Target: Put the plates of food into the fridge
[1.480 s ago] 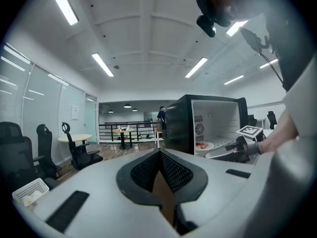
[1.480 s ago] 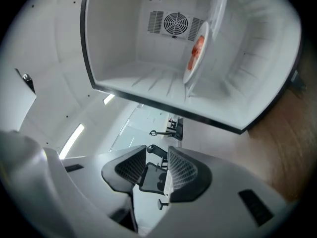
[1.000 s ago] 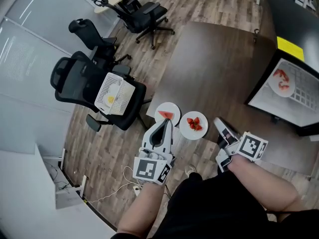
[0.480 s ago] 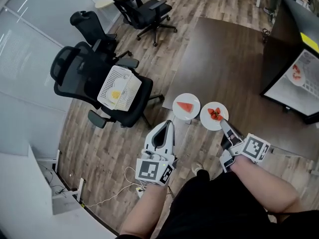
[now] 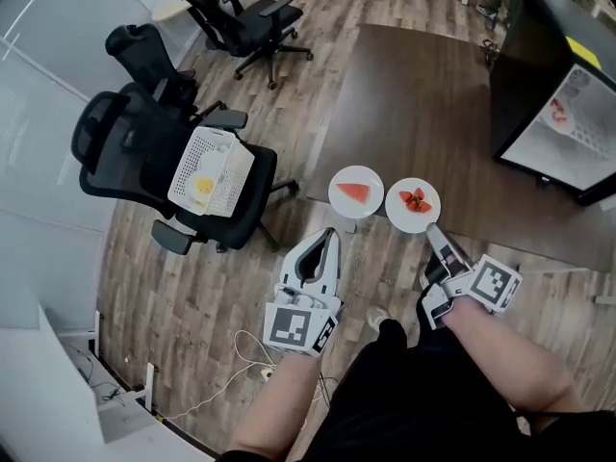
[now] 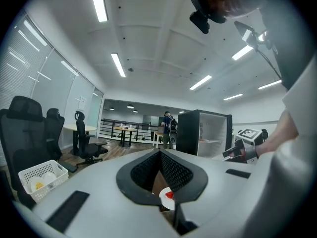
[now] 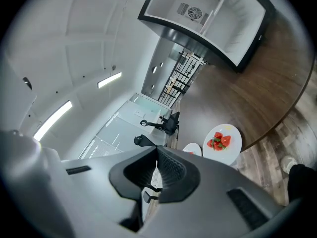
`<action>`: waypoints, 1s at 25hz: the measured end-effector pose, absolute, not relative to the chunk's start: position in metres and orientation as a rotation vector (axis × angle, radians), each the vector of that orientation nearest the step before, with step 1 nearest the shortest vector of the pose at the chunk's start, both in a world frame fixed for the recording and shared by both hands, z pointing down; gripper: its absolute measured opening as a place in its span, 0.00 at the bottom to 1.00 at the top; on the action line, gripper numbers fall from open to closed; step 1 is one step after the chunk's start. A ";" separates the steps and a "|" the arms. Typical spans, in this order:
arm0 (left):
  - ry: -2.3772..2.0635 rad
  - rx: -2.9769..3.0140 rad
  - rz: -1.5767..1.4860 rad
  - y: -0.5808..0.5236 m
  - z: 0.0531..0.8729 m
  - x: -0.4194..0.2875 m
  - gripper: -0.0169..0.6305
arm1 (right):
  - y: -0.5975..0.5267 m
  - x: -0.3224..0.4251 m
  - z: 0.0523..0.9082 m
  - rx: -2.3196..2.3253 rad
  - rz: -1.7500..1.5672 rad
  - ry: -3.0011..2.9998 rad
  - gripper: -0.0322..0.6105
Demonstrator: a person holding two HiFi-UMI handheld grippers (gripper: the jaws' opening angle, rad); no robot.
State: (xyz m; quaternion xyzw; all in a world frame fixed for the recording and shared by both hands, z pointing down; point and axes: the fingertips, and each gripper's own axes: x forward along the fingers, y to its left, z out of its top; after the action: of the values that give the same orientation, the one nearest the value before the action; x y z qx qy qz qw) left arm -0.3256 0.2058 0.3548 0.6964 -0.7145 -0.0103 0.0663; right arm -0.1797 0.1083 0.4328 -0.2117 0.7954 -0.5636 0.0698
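Head view: round white watermelon plate (image 5: 355, 192) and round white strawberry plate (image 5: 413, 204) at the near corner of the dark wooden table (image 5: 414, 94); left gripper (image 5: 333, 232) and right gripper (image 5: 431, 228) both closed, empty.

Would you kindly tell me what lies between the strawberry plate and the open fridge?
Nothing stands there: the head view shows only bare dark tabletop from the strawberry plate to the fridge.

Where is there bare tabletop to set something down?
The table is bare from behind the watermelon plate and strawberry plate across toward the fridge. Only the near edge is crowded, where both plates sit side by side.
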 end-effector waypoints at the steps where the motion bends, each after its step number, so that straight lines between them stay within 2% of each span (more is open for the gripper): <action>1: -2.144 2.103 -0.038 0.206 0.357 -0.325 0.03 | 0.109 -0.178 0.434 -0.650 -1.696 2.388 0.06; 13: -2.058 2.081 -0.011 0.180 0.397 -0.326 0.03 | 0.097 -0.163 0.482 -0.772 -1.674 2.409 0.06; 25: -1.978 2.032 0.088 0.150 0.454 -0.331 0.03 | 0.086 -0.169 0.568 -0.997 -1.874 2.396 0.07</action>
State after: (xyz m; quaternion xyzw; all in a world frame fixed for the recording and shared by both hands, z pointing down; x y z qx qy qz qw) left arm -0.3311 0.1504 0.4536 0.7078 -0.6892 0.0308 0.1516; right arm -0.1692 0.0865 0.5678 -0.3114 0.7482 -0.5851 -0.0298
